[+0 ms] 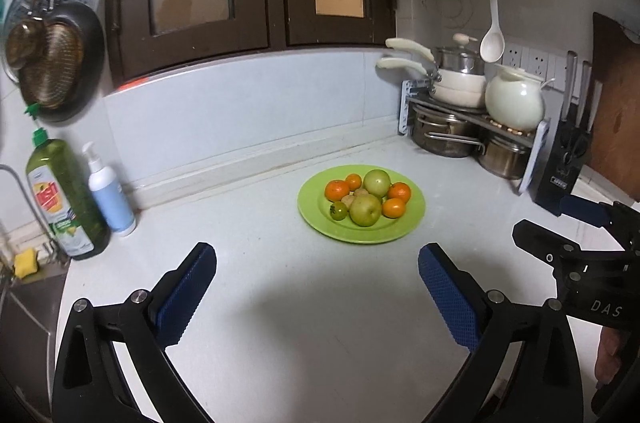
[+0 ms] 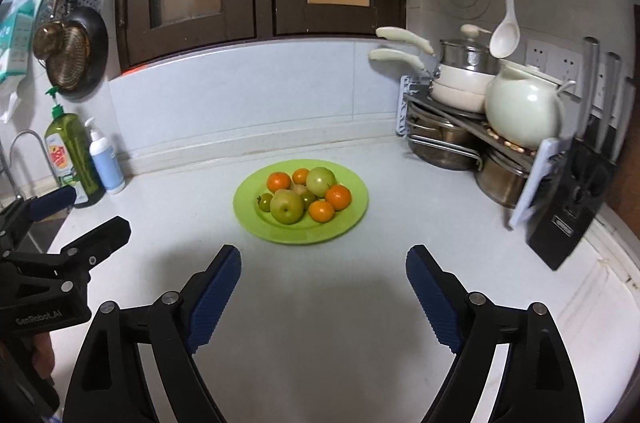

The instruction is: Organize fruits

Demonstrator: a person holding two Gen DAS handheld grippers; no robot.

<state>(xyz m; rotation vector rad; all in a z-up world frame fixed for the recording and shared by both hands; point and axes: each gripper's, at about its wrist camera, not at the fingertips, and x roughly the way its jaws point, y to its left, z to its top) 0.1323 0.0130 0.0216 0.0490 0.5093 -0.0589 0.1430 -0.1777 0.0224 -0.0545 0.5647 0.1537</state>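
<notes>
A green plate point(image 1: 400, 231) point(image 2: 352, 211) lies on the white counter and holds two green apples point(image 1: 365, 209) point(image 2: 286, 207), several oranges point(image 1: 337, 190) point(image 2: 338, 197), a small green tomato point(image 1: 338, 211) point(image 2: 265, 203) and small tan fruits point(image 1: 349, 201). My left gripper point(image 1: 318, 275) is open and empty, short of the plate and above the counter. My right gripper point(image 2: 324, 277) is open and empty, also short of the plate. Each gripper shows at the side of the other's view, the right one point(image 1: 560, 227) and the left one point(image 2: 80, 215).
A rack of pots point(image 1: 460, 127) point(image 2: 460, 139) with a white teapot point(image 1: 514, 99) point(image 2: 524, 111) stands at the back right, next to a black knife block point(image 1: 564, 167) point(image 2: 568, 207). A dish soap bottle point(image 1: 64, 199) point(image 2: 72, 159) and pump bottle point(image 1: 110, 195) point(image 2: 105, 159) stand left by the sink.
</notes>
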